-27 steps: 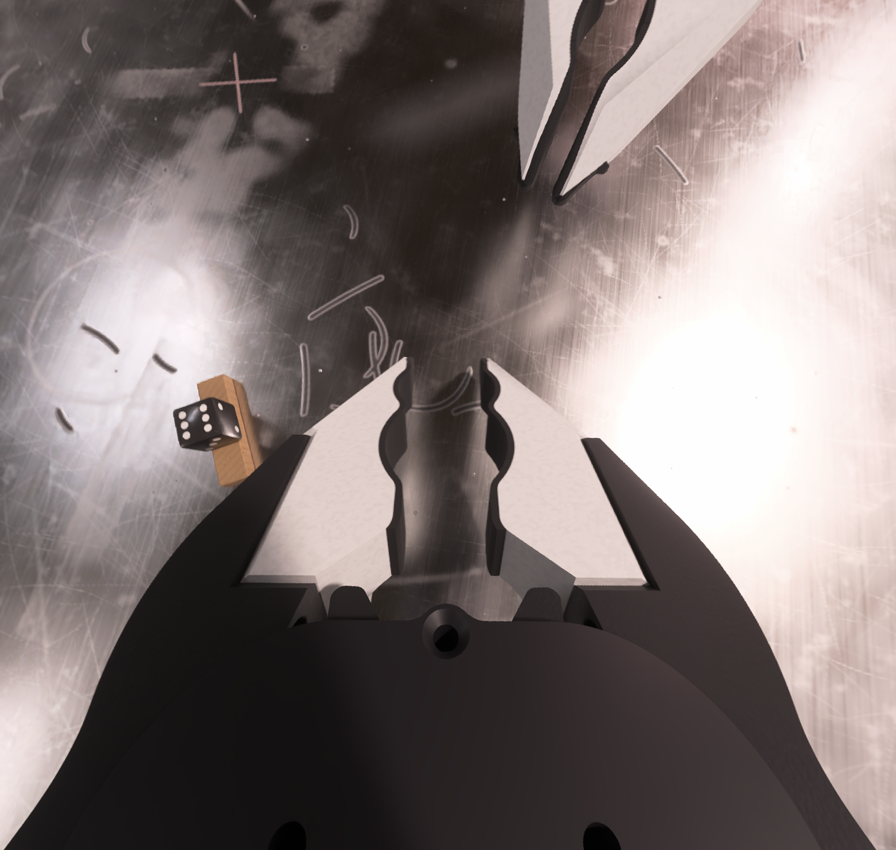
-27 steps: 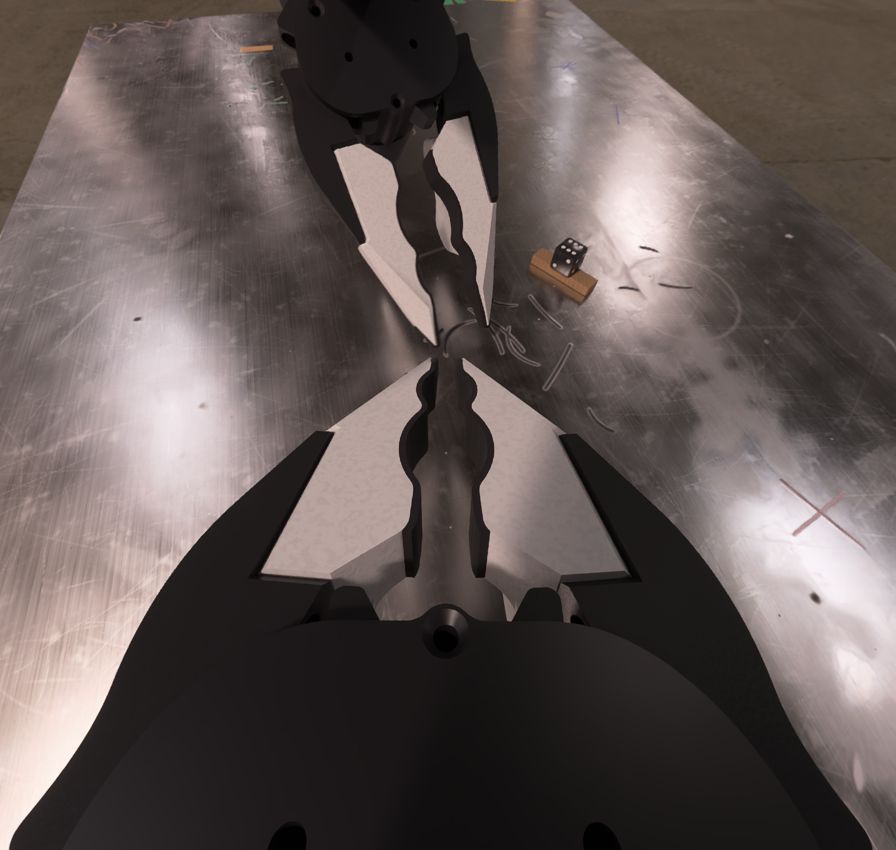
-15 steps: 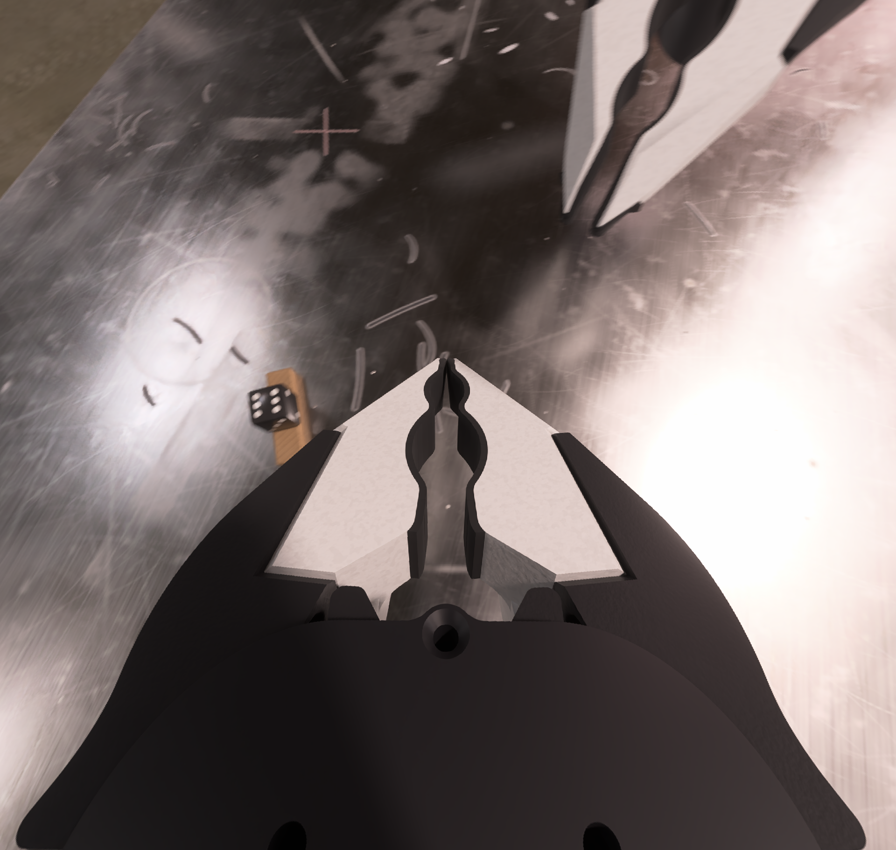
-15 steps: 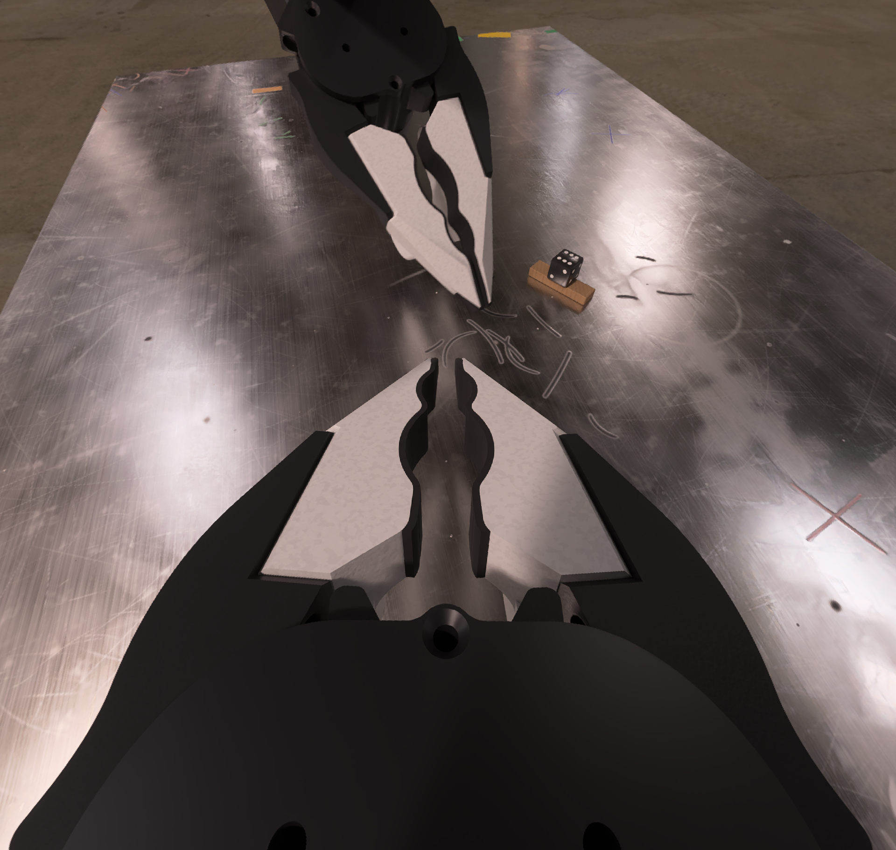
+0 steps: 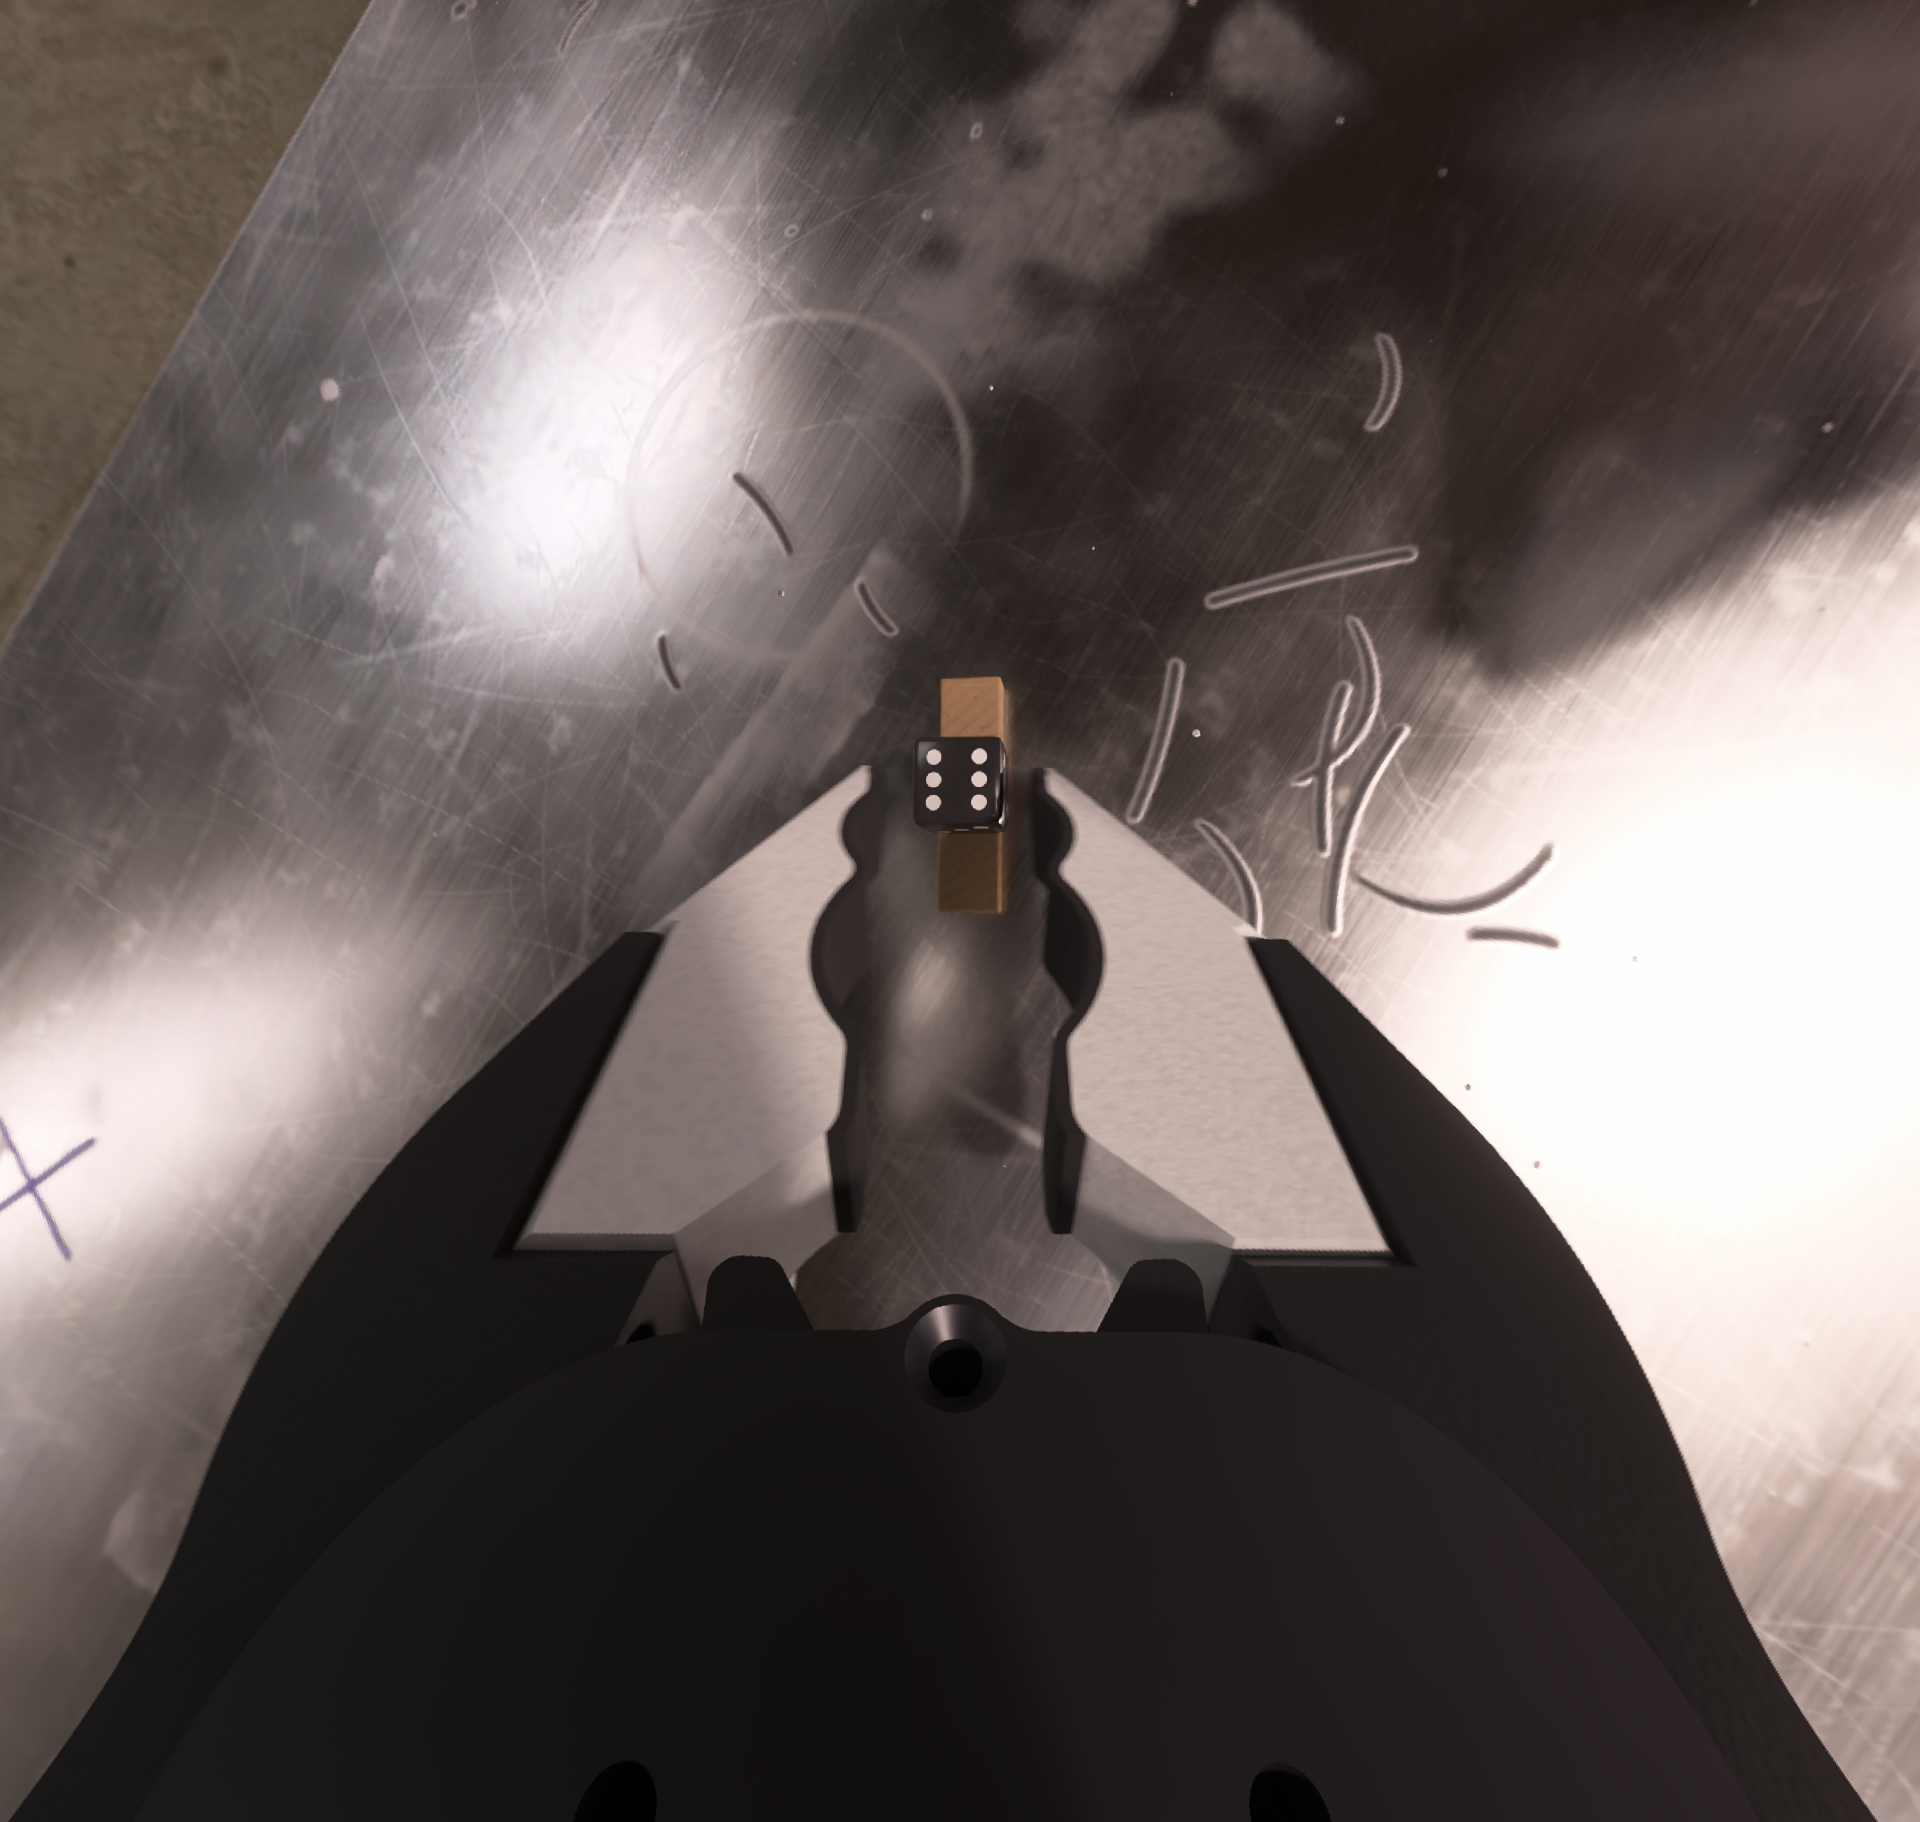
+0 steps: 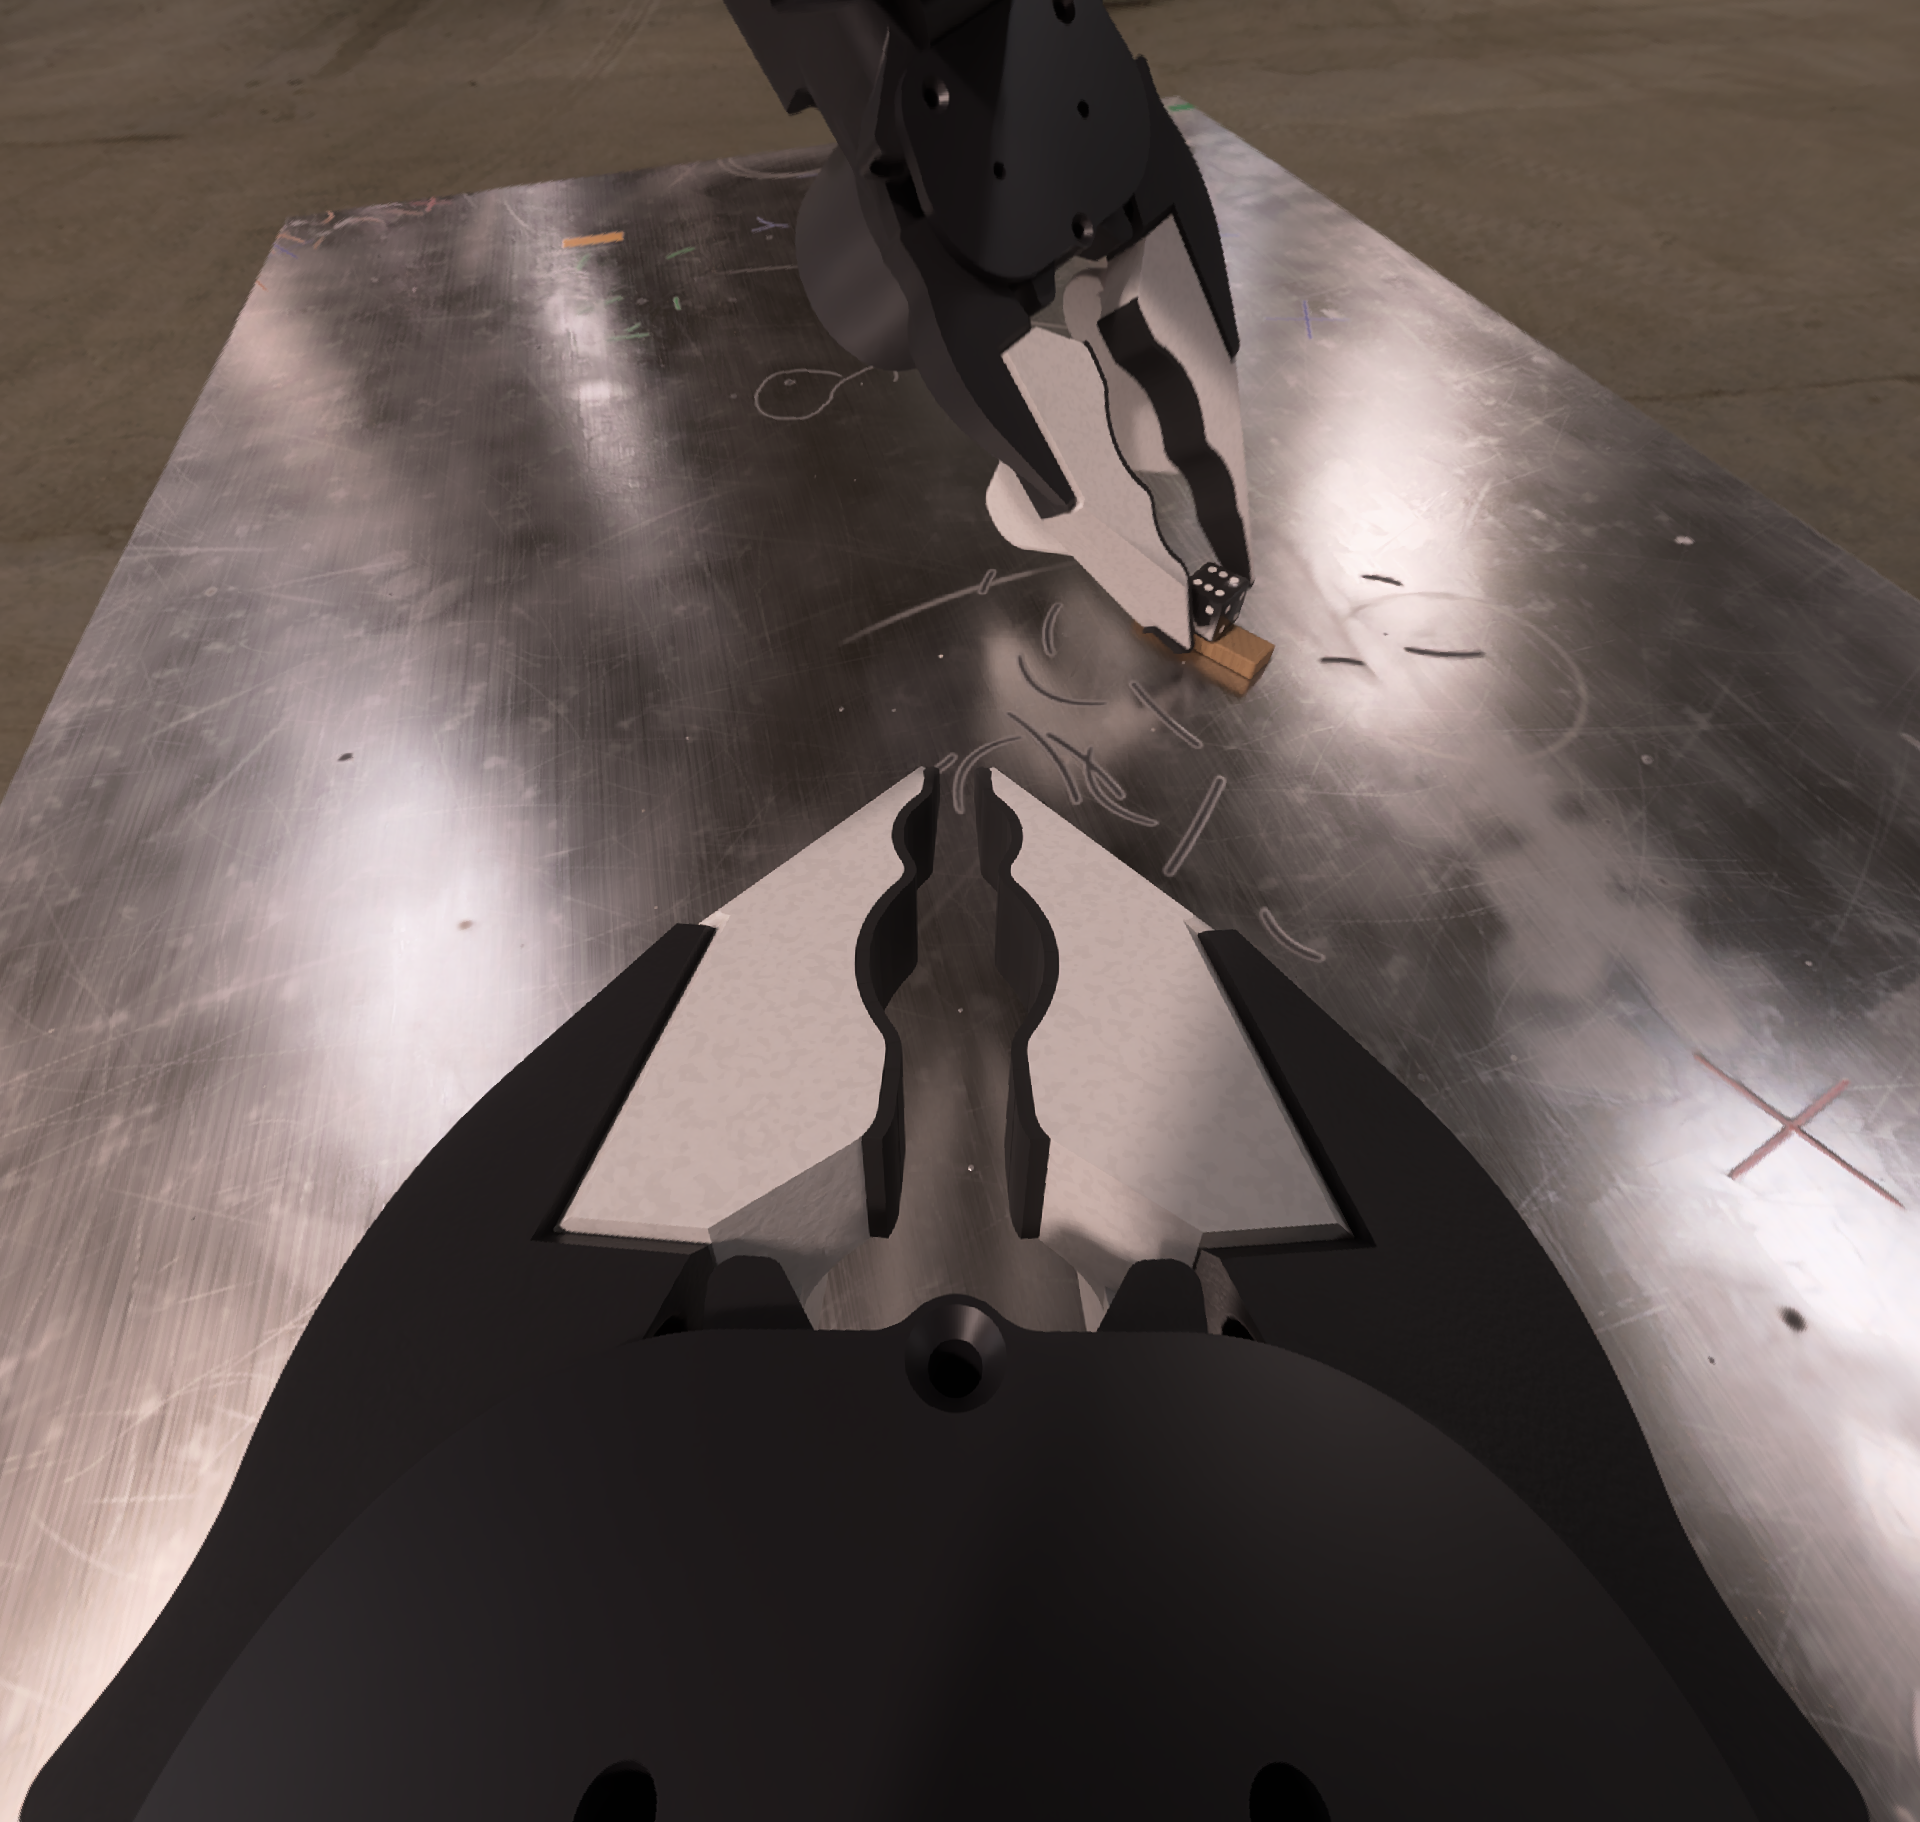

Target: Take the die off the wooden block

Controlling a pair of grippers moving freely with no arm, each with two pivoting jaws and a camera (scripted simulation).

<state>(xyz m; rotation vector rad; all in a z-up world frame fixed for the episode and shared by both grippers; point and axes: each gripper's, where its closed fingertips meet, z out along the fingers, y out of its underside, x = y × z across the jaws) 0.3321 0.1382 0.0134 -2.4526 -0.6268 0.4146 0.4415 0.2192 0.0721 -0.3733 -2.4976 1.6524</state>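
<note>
A small black die (image 5: pixel 961 782) with white pips sits on a thin wooden block (image 5: pixel 972 877) that lies flat on the scratched metal table (image 5: pixel 416 422). My left gripper (image 5: pixel 956 777) is open, with one fingertip on each side of the die and a small gap at each side. In the right wrist view the left gripper (image 6: pixel 1211 611) comes down steeply onto the die (image 6: pixel 1218 596) and block (image 6: pixel 1238 660). My right gripper (image 6: pixel 958 775) is empty, with a narrow gap between its tips, and hovers over the table well short of the block.
The table's edge (image 5: pixel 208 338) runs diagonally at the upper left of the left wrist view, with brown floor (image 6: pixel 312 58) beyond it. Chalk-like marks and crosses (image 6: pixel 1797 1144) are drawn on the metal.
My left gripper swung over to the block, went from shut to open, and now straddles the die. My right gripper has drawn back a little from the left one.
</note>
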